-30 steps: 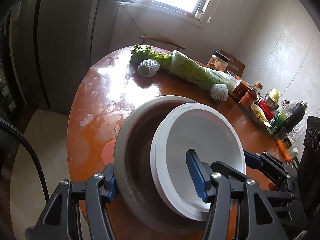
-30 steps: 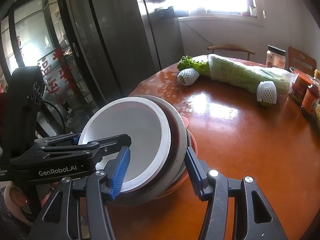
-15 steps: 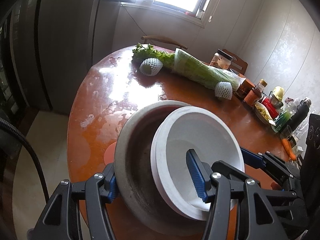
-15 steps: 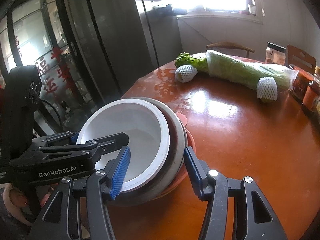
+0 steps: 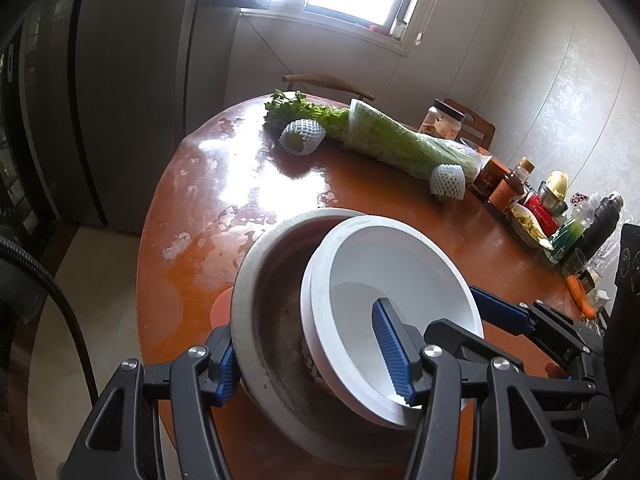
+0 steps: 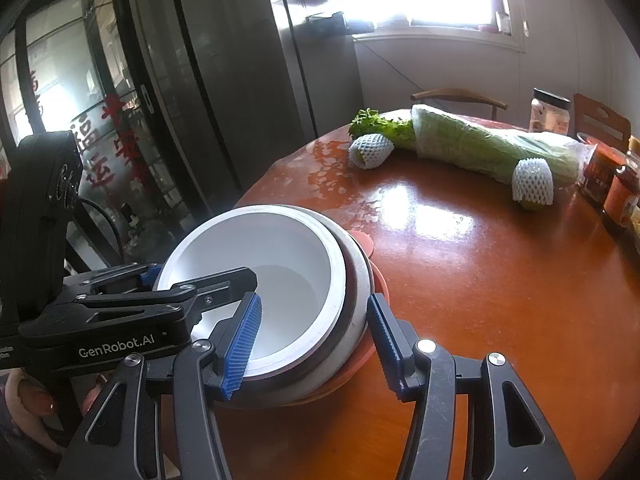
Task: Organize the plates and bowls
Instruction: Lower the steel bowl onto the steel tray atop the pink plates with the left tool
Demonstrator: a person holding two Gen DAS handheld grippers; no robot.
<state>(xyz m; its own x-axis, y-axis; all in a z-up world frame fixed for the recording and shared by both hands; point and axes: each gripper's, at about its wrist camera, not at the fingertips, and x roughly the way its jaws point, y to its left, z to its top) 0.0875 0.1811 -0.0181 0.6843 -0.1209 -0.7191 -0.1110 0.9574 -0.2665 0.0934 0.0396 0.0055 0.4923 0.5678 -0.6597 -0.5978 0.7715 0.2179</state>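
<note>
A smooth white bowl is nesting, tilted, inside a wider grey bowl with a matte, speckled rim and a dull brownish inside. Under them, a thin salmon plate is peeking out as a flat round edge. The stack is sitting at the near edge of a round, glossy reddish-brown table, at about 6 o'clock in the left wrist view.

The left gripper is spread wide across the stack: its left ribbed blue pad is lying against the grey bowl's outer wall, while its right pad is reaching inside the white bowl. Whether it is truly clamping cannot be told. The right gripper is likewise spanning wide, with its left pad dipping into the white bowl and its right pad sitting just outside the grey bowl's rim, apparently touching nothing firmly.

In the right wrist view, toward 1 o'clock, a long cabbage in clear crinkled wrap is lying on the table, leafy greens fanning from its far end. Two fruits in white foam netting are resting beside it. At 3 o'clock, jars and sauce bottles are crowding the table's edge.
</note>
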